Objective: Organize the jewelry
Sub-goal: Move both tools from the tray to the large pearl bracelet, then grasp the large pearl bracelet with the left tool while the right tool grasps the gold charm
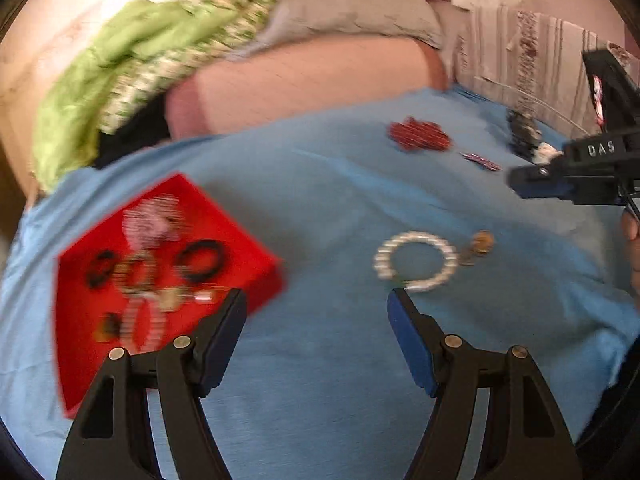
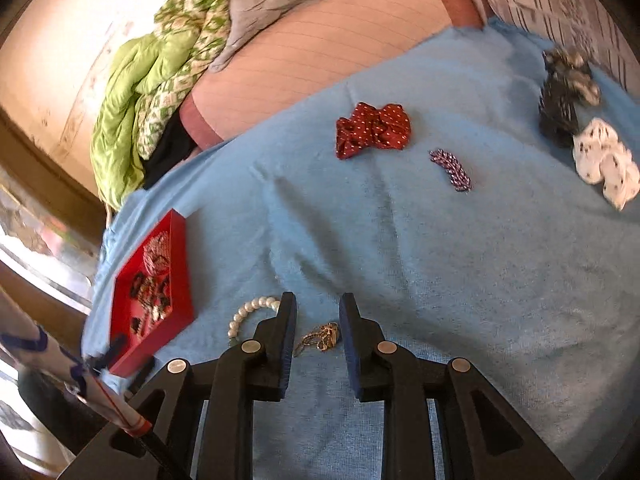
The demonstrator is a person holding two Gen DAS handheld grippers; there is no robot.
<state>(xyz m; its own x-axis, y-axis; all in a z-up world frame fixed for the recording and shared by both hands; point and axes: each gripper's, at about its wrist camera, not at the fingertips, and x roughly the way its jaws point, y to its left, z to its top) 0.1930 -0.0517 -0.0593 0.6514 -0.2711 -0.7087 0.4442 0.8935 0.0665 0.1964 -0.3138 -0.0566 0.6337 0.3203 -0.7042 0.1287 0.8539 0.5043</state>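
A bed under a blue cloth, a green quilt heaped at its left. One red tray of jewelry, one pearl bracelet, one gold chain between the right gripper fingers, narrowly apart; left gripper fingers wide apart, empty

Pearl bracelet and gold chain lie loose on blue cloth — red tray nearby.

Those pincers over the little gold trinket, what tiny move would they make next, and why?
Probably ease the right gripper down and forward around the gold trinket. It lies loose on the blue cloth in line with the gap between the parted, empty jaws, beside the pearl bracelet, while other pieces already sit in the red tray.
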